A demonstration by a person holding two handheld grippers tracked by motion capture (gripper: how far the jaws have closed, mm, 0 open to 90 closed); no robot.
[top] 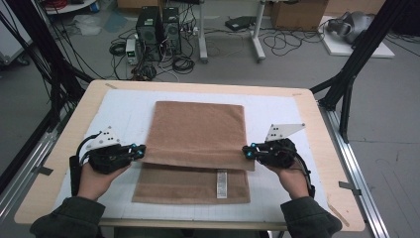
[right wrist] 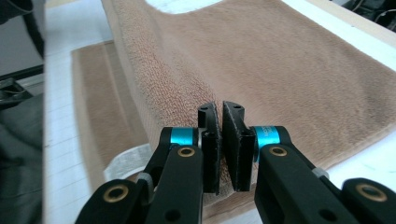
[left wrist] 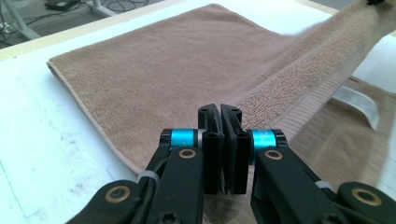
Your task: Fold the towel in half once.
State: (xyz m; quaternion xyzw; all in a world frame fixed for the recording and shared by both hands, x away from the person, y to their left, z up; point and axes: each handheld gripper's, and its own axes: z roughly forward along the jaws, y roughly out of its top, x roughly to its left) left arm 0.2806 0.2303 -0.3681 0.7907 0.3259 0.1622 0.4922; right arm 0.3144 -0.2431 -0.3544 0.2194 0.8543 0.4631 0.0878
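My left gripper (top: 140,150) and right gripper (top: 246,151) each clamped the brown towel's (top: 198,134) folded edge, lifted off the table (top: 317,124).

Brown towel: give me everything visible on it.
The brown towel is terry cloth with a hemmed border, lying on the white mat that covers the table. A near band lies flat, showing a white label. Above it a towel edge is lifted, stretched between the left tool and right tool, each shut on one end of that edge. The far part rests flat.
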